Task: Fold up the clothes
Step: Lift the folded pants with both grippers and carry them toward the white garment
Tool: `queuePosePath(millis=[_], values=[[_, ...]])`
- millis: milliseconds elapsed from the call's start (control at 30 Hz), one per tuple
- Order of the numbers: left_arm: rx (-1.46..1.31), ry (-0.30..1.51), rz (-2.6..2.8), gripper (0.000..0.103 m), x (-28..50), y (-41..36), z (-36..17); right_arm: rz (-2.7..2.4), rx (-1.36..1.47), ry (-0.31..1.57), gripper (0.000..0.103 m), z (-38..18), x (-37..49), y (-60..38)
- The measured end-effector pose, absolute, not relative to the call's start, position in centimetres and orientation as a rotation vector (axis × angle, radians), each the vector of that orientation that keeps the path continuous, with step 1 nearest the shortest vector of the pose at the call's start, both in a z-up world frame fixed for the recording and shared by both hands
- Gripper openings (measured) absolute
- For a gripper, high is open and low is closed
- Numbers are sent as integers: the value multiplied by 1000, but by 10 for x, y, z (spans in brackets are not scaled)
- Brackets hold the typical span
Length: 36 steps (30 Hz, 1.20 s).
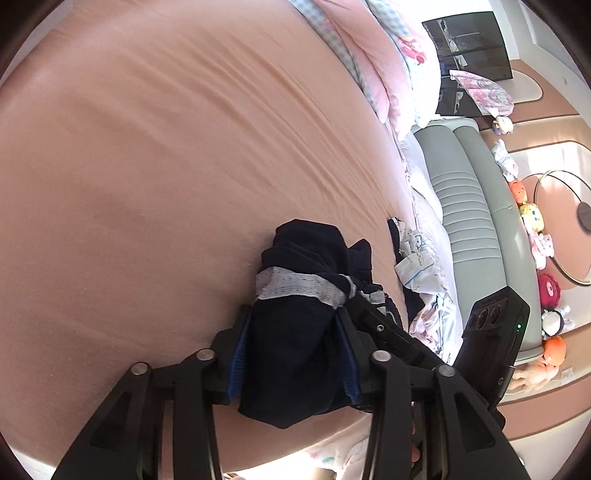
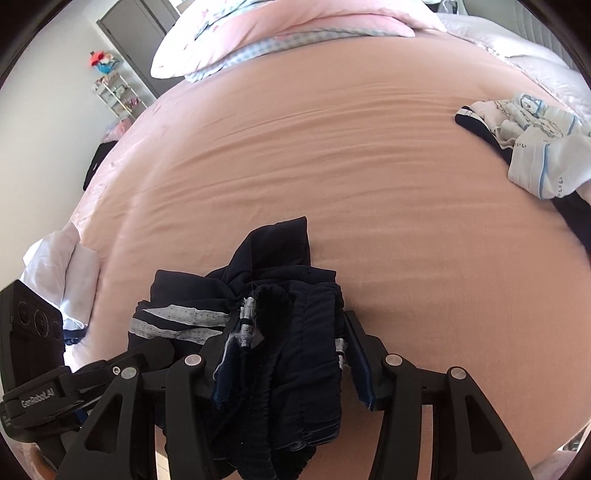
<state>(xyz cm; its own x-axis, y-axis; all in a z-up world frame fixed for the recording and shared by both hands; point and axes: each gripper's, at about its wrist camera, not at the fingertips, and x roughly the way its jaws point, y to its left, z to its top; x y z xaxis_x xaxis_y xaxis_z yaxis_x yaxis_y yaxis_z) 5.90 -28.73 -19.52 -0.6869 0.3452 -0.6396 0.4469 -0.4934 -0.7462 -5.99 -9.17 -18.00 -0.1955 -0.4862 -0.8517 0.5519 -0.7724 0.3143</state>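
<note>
A crumpled dark navy garment (image 1: 306, 251) with a pale grey lace-like stripe lies bunched near the front edge of the peach bed sheet (image 1: 147, 147). My left gripper (image 1: 293, 317) is shut on one bunch of it, and dark cloth fills the gap between its blue pads. In the right wrist view the same garment (image 2: 273, 251) is gathered in my right gripper (image 2: 288, 325), which is shut on its folds and hem. The two grippers sit close side by side, and part of the left one shows at the lower left of the right wrist view.
A loose pile of pale blue and white clothes (image 2: 535, 147) lies farther along the bed, also seen as the pile (image 1: 413, 258). A pink quilt (image 2: 288, 22) lies at the far end. A grey-green headboard (image 1: 472, 206), plush toys (image 1: 532, 218) and white cloth (image 2: 70, 266) border the bed.
</note>
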Motion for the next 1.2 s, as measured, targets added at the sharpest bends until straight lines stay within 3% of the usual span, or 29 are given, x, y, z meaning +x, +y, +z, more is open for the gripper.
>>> queuePosePath(millis=[167,333,433,667,1067,1200], values=[[1251,1322,-2368,40,50,-269,-183,-2038,1367,120,49,-177,-54,-90],[1264,1026,-2390,28,42,-246,-167,-2065,1314,205,44,-173,-45,-87],[1255,1011,-2380,26,43,-244,-165,-2064,1311,214,43,-171,-45,-81],[1227,974,-2417,18,45,-234,-156,-2064,1246,237,27,-163,-35,-80],[1229,952,-2470,17,44,-222,-131,-2023,1257,76,24,-146,-39,-65],[1214,917,-2505,17,42,-216,-118,-2086,1172,163,24,-131,-32,-64]])
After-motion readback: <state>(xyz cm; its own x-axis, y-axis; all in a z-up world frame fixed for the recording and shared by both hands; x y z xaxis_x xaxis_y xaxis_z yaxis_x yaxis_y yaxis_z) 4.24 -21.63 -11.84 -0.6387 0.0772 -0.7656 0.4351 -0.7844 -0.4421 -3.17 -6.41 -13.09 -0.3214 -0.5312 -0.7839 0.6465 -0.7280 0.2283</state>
